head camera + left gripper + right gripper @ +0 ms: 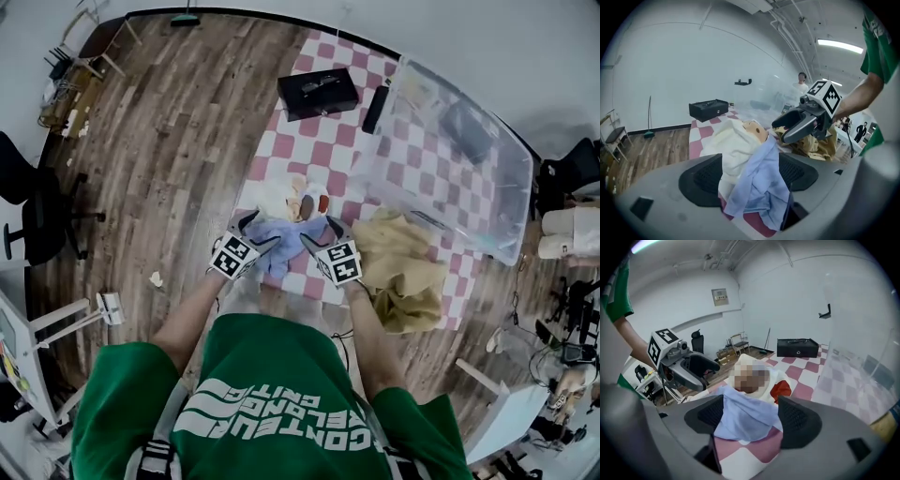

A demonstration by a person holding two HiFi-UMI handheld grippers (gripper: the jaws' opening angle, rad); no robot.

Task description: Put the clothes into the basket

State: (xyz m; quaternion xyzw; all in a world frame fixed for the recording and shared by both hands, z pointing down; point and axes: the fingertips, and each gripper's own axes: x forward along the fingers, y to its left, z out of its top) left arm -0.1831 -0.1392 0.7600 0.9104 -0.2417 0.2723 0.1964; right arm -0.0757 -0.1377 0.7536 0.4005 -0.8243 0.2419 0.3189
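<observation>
Head view: left gripper (261,231) and right gripper (319,234) flank the light-blue garment (286,242); the clear basket (521,187) stands well apart.

Left gripper view: jaws spread, cloth between, unpinched.

Right gripper view: likewise.

This looks like the grasping step; next, both should close, then lift.

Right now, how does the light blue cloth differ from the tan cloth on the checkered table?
The light blue cloth sits between the open jaws of the left gripper and right gripper; the tan cloth lies aside, untouched. The light blue cloth is the smaller heap; the tan cloth is bulkier. Both lie crumpled on the table, outside the clear bin.
</observation>
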